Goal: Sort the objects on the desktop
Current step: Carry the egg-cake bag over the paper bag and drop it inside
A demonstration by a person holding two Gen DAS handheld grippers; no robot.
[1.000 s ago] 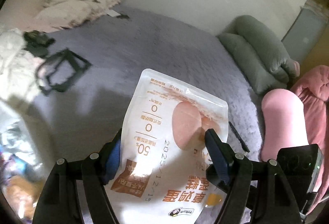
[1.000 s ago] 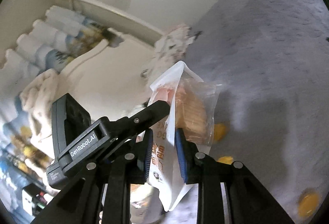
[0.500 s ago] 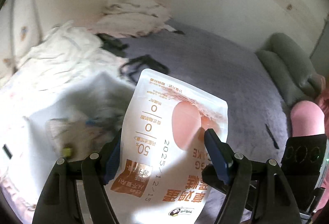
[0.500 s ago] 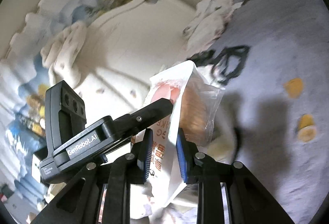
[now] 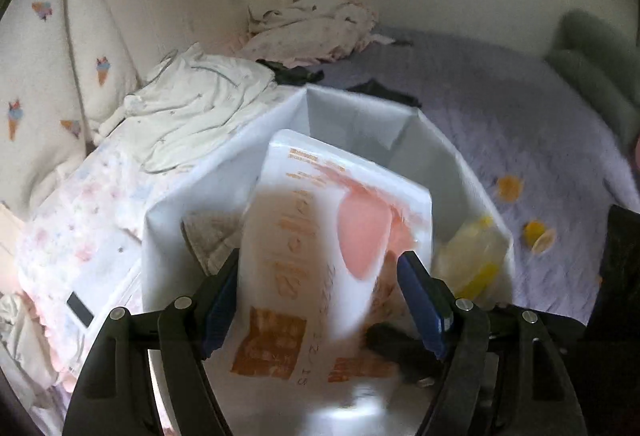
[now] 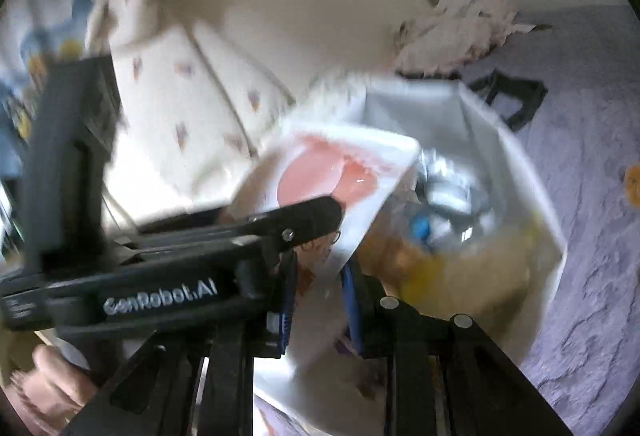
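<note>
A white snack pouch (image 5: 332,236) with orange print and a pink egg picture hangs over an open white bin (image 5: 360,107). My left gripper (image 5: 320,296) is shut across the pouch's width, one blue pad on each side edge. My right gripper (image 6: 320,296) is shut narrowly on the pouch (image 6: 320,175), pinching its lower edge. In the right wrist view the left gripper's black body (image 6: 160,300) crosses in front, one finger (image 6: 304,220) against the pouch. The bin (image 6: 520,163) holds silvery wrappers, something blue and yellow packets. Both views are motion-blurred.
The bin stands on a purple bedspread (image 5: 500,107) with yellow-orange bits (image 5: 510,187) scattered on it. Crumpled pale clothes (image 5: 192,107) and ice-cream-print cushions (image 5: 44,75) lie left, green pillows (image 5: 592,67) right. A black strap frame (image 6: 512,99) lies behind the bin. A hand (image 6: 52,376) shows at lower left.
Both grippers have carried the pouch sideways from above the bare purple bedspread to above the white bin. The right gripper has rolled. Neither grip has changed.
</note>
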